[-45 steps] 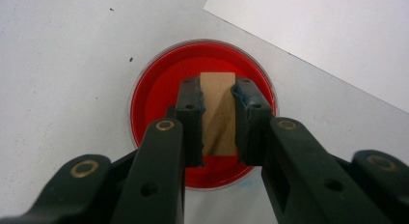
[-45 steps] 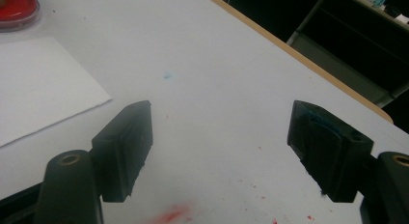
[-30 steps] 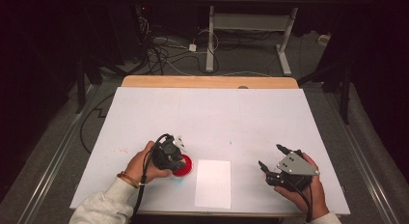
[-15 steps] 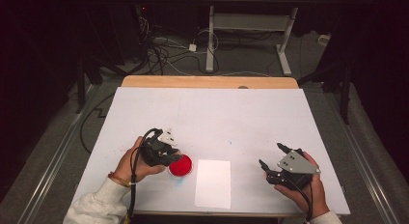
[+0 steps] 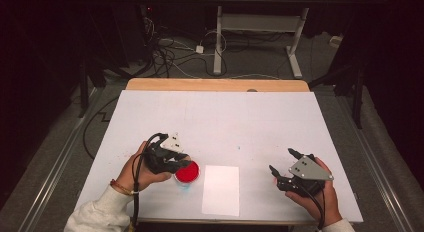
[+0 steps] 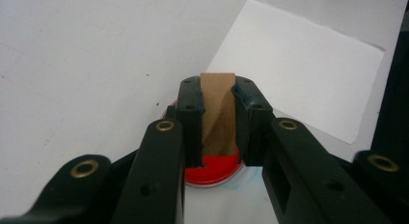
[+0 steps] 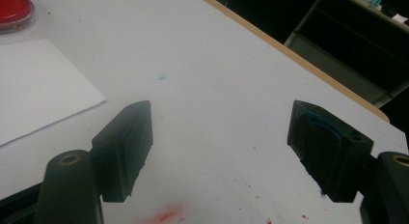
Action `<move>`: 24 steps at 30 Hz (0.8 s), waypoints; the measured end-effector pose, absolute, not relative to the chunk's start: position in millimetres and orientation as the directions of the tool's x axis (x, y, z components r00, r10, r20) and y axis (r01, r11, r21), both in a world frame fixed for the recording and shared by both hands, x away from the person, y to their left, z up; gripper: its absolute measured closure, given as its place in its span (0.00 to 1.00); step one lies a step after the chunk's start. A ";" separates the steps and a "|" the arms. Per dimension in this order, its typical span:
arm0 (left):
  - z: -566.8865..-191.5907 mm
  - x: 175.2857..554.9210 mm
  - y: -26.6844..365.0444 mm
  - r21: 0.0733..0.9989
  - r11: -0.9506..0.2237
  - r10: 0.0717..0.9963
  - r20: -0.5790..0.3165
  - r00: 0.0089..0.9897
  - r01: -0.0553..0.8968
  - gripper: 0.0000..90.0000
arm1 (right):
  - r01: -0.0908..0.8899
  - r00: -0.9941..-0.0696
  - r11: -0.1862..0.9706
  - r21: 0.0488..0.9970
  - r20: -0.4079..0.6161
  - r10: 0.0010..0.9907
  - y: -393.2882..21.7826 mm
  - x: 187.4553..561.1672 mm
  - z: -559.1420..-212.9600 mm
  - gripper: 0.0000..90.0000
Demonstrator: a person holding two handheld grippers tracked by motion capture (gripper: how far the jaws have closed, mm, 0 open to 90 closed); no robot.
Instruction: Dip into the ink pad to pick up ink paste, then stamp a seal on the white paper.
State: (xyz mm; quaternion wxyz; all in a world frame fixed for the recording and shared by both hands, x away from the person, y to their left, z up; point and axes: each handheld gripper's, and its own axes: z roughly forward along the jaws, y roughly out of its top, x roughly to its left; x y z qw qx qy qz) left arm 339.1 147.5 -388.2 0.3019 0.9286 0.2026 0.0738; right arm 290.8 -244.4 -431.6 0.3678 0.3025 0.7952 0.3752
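left gripper [image 6: 217,120] lifts back off the red ink pad [image 5: 187,172], fingers pinching the wooden stamp [image 6: 218,108], inked and ready for the paper [image 5: 220,189]; right gripper [image 7: 219,151] fingers spread, idle.

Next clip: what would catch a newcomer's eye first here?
The red ink pad near the front edge of the white table, the one bright colour. Right above it the left tool is shut on a wooden block, probably a stamp. Beside the pad lies a white sheet of paper, and at the right the right tool rests with jaws wide open.
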 end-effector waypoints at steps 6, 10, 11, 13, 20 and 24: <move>-380.5 332.0 143.4 0.614 -0.723 0.412 0.014 0.911 0.317 0.82 | 0.199 -0.552 0.541 0.817 -0.362 0.751 -243.1 291.4 -431.3 0.28; -377.4 328.8 139.8 0.628 -0.714 0.407 0.013 0.913 0.309 0.82 | 0.200 -0.554 0.537 0.820 -0.357 0.752 -243.0 292.9 -431.9 0.28; -376.9 328.3 138.7 0.631 -0.713 0.405 0.013 0.914 0.307 0.82 | 0.201 -0.555 0.537 0.820 -0.356 0.752 -243.2 292.8 -432.0 0.28; -376.4 326.7 135.9 0.634 -0.715 0.398 0.022 0.917 0.296 0.82 | 0.202 -0.558 0.535 0.820 -0.353 0.751 -242.7 292.8 -432.4 0.28; -370.2 319.0 122.0 0.624 -0.747 0.345 0.068 0.936 0.229 0.82 | 0.209 -0.562 0.540 0.815 -0.352 0.749 -243.3 290.6 -433.8 0.28; -369.8 314.9 112.6 0.618 -0.760 0.315 0.079 0.946 0.201 0.82 | 0.201 -0.555 0.532 0.823 -0.352 0.754 -243.2 289.5 -431.0 0.28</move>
